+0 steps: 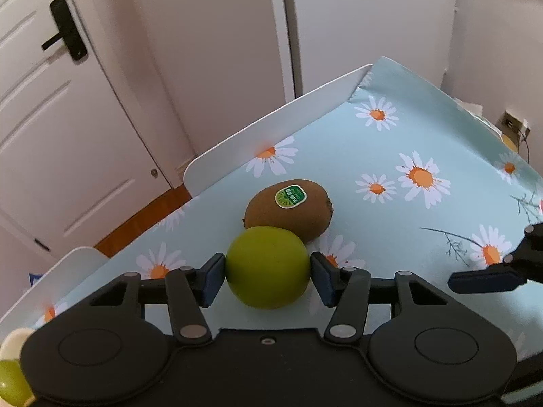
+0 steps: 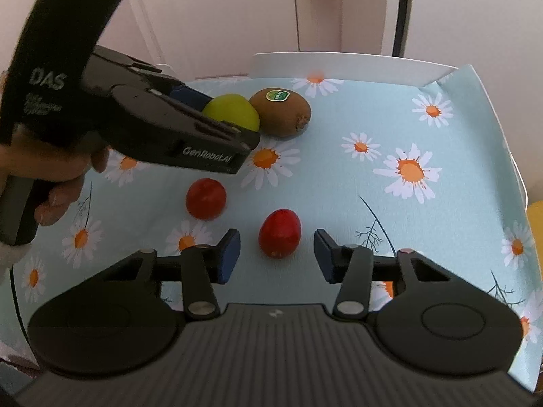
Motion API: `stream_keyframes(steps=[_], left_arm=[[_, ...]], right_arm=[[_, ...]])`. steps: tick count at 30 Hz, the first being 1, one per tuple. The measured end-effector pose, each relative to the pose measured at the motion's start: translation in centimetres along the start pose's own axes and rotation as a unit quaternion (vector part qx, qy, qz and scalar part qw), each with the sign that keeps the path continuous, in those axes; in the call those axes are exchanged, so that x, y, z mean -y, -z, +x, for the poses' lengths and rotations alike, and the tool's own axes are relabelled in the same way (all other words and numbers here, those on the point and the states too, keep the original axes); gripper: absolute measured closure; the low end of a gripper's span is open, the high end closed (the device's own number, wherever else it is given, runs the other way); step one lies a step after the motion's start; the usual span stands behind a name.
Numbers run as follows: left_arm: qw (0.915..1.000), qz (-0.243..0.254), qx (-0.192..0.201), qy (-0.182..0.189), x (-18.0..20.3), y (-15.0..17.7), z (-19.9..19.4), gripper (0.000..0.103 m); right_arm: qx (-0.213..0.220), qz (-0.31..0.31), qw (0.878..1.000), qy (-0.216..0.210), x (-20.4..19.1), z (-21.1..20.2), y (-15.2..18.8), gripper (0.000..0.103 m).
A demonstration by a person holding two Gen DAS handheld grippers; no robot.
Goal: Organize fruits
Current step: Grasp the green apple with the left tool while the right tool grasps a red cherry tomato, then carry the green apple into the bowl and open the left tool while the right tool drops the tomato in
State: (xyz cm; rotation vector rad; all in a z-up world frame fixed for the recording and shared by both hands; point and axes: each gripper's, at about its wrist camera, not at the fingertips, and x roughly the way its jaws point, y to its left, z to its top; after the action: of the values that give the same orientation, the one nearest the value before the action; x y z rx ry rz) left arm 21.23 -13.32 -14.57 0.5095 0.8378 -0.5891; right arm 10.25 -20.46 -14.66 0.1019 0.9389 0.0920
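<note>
Covering the table, a daisy-print cloth (image 2: 339, 183) fills both views; the left gripper (image 1: 268, 271) clamps its pads on the green fruit (image 1: 268, 266) at lower centre, touching the kiwi (image 1: 288, 208) behind. Lower centre of the right wrist view, the right gripper (image 2: 276, 254) brackets a red fruit (image 2: 279, 233) with gaps either side, jaws not touching it; another red fruit (image 2: 206, 198) sits left.

One kiwi (image 2: 281, 111), one green fruit (image 2: 234, 112), two red fruits (image 2: 279, 233).
</note>
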Motion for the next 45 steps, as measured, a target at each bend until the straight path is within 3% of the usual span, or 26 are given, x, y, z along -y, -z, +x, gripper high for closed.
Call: stream_keyframes(steps=[1,11,14,22,36,45], left_arm=[[1.0000,0.001,0.001,0.001,0.0,0.1,0.0,0.044],[0.9999,0.010,0.001,0.008,-0.3,0.8,-0.9,0.044],[0.9999,0.009,0.000,0.006,-0.3,1.2,-1.2,0.044],[0.9999,-0.010,-0.002,-0.007,-0.9,2.4,-2.4,0.044],[0.9953,-0.088,0.017,-0.036,-1.5,5.3,-8.6,0.044],[0.9784,-0.178,0.040,-0.097,-2.6,6.0,-13.5,0.044]], right_arm=[[-0.002,0.001,1.000,0.000,0.0,0.1,0.0,0.050],[0.003,0.003,1.000,0.010,-0.3,0.4,-0.2,0.051],[0.005,0.003,1.000,0.013,-0.3,0.4,-0.1,0.060],[0.014,0.002,1.000,0.014,-0.5,-0.4,-0.1,0.060],[0.030,-0.035,0.999,-0.016,-2.3,-3.5,-1.9,0.060],[0.044,-0.108,0.990,-0.075,-3.8,-5.1,-5.4,0.060]])
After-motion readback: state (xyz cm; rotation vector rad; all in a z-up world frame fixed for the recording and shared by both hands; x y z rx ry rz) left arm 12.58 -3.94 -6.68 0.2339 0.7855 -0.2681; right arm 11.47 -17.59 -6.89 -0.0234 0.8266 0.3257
